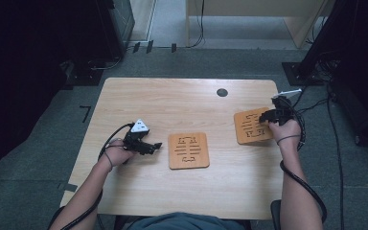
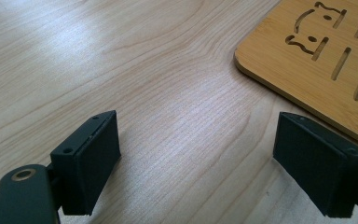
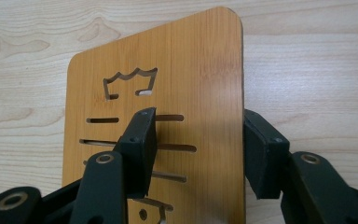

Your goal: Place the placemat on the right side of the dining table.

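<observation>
Table (image 1: 139, 96): board (image 3: 191, 70) between right hand-held gripper (image 3: 198, 149) jaws

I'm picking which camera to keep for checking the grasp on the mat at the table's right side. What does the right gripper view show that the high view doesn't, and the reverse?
The right gripper view alone shows the right gripper close up: jaws apart, one above the right wooden mat, one past its edge, plus its crown-shaped cutout.

The high view alone shows the centre wooden mat, the left gripper beside it, both forearms and the round hole in the table.

Both show the right mat, the right gripper and the pale wood tabletop.
</observation>
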The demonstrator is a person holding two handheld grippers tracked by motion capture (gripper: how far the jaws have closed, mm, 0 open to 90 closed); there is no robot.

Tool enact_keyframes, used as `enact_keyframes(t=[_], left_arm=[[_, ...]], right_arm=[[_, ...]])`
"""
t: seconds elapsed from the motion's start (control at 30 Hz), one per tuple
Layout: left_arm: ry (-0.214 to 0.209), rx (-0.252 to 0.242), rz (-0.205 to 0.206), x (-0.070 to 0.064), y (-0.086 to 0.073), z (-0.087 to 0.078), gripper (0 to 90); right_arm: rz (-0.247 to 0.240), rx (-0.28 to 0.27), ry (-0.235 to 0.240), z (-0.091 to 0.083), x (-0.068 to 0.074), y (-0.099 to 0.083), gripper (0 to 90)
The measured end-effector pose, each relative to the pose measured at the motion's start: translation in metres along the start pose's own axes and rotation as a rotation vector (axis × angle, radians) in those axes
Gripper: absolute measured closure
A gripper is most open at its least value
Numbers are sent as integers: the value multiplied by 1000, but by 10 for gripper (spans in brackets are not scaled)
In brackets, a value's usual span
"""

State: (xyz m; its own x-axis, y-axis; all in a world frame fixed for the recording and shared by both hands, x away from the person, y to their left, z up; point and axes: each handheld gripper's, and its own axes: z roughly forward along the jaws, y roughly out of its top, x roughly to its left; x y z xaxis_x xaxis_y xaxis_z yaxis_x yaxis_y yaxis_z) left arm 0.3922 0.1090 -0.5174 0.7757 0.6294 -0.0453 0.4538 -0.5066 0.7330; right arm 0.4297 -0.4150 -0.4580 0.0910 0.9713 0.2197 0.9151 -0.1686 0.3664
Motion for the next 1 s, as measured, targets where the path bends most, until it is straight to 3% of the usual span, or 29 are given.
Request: enact_keyframes(t=[0.23,0.4,1.0], left_arm=[[-1,-1,-2,0,0,0,137],[1,0,0,0,0,0,137],[0,0,1,0,0,0,137]], right_arm=[[7,7,14,3,-1,0,506],[-19,16,-31,8,-1,-1,501],[-28,28,-21,18,-3,-4,489]])
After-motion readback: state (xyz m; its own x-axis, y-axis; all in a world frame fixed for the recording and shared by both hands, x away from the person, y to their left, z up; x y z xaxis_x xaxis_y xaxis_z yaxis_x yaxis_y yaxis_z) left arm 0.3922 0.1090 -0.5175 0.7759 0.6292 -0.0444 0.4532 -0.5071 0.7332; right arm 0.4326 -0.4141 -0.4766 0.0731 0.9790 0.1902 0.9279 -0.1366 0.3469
